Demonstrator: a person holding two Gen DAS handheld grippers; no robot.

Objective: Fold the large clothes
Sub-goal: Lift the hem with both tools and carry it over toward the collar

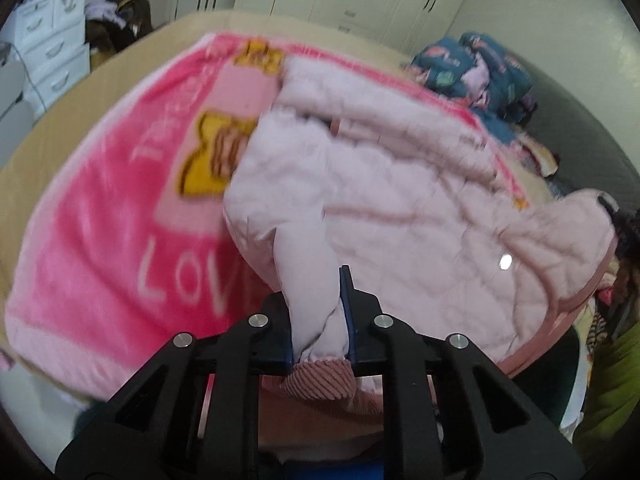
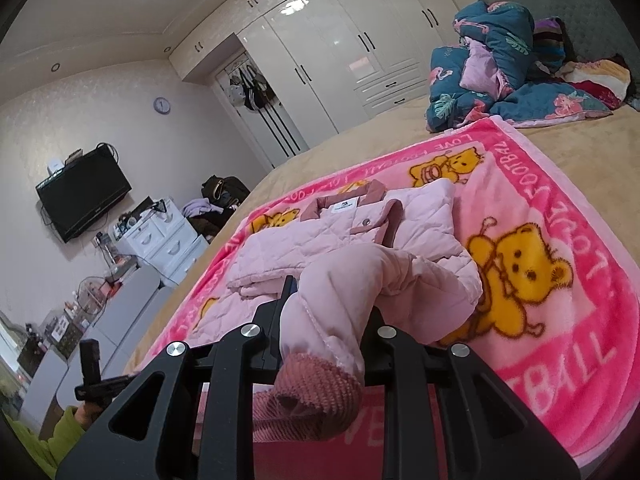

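Left wrist view: your left claw is clamped on a sleeve of the pale pink quilted jacket, its ribbed cuff poking out behind the jaws. Right wrist view: your right claw pinches the other sleeve just above its cuff. That jacket lies on the pink bear blanket spread over the bed.

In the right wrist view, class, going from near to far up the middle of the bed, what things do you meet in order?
Ribbed cuff → gripper shut on the sleeve → jacket collar → pink bear blanket → tan bedspread → white wardrobe.
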